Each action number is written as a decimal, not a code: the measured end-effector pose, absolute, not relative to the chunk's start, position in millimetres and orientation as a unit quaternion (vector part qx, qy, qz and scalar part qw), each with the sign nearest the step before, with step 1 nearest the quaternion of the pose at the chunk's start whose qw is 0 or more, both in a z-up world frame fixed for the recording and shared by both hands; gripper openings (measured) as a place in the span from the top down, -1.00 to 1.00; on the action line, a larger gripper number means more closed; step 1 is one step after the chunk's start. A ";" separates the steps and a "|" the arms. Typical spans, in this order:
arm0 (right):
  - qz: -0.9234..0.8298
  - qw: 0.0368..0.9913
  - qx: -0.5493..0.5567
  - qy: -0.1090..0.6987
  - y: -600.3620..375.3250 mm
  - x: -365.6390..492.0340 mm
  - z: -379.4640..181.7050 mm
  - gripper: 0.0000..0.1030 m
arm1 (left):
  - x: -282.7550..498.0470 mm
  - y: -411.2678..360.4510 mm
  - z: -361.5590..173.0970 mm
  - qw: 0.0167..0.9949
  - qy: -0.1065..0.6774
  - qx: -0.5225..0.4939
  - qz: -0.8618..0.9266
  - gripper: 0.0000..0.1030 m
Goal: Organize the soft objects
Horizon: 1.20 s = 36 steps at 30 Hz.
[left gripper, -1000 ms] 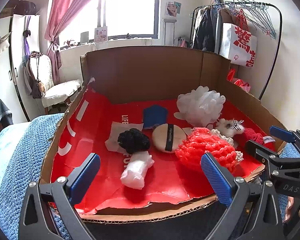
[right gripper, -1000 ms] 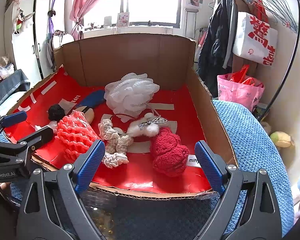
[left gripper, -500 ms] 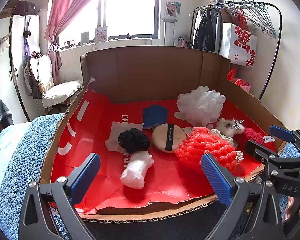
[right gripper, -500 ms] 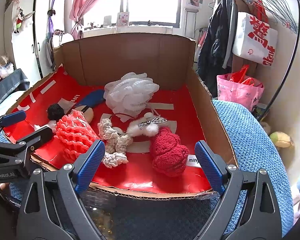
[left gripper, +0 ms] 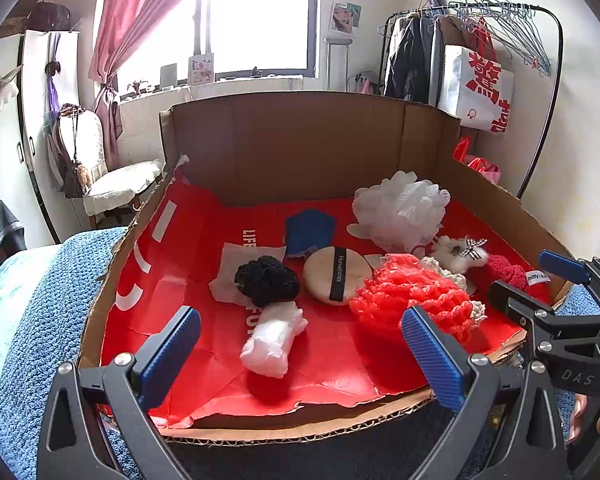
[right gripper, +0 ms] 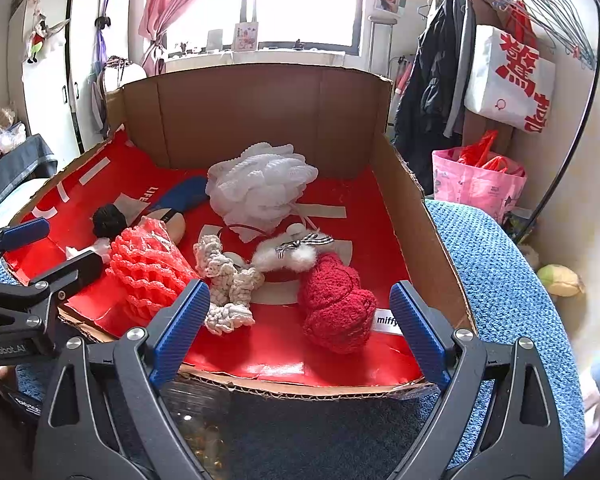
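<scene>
Soft items lie in a red-lined cardboard tray (left gripper: 500,200) on a blue-blanketed bed (right gripper: 500,280). The red foam net (left gripper: 412,300) — probably light and crushable — suits a mid-body pinch; the red knit piece (right gripper: 336,308) likewise. Left gripper (left gripper: 300,354) and right gripper (right gripper: 300,320) hover at the near edge, fingers spread wide, empty.

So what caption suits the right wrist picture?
Open right gripper poised before a cardboard box holding a red knitted toy, white bath pouf and other soft things.
</scene>
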State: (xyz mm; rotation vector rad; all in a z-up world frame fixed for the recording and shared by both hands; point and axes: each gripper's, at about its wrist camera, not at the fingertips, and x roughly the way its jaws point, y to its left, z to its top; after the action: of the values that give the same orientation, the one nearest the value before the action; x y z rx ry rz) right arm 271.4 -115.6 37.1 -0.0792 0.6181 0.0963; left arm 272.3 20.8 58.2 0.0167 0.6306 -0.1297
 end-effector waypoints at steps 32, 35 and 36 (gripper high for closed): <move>0.054 0.956 -0.028 0.288 -119.8 259.4 56.5 -0.80 | 243.9 24.9 90.6 0.961 0.275 0.017 -0.032 -0.99; 0.077 0.959 -0.024 0.273 -118.8 237.6 76.6 -0.80 | 219.0 26.6 110.2 0.964 0.263 0.026 -0.025 -0.99; 0.080 0.960 -0.028 0.267 -118.0 227.8 83.3 -0.80 | 209.0 26.5 117.0 0.965 0.259 0.030 -0.023 -0.99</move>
State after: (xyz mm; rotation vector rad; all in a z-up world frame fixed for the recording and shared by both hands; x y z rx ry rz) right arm 227.8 -118.0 83.3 -0.0576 0.5403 0.1621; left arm 209.0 26.5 117.0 0.0614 0.5245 -0.0473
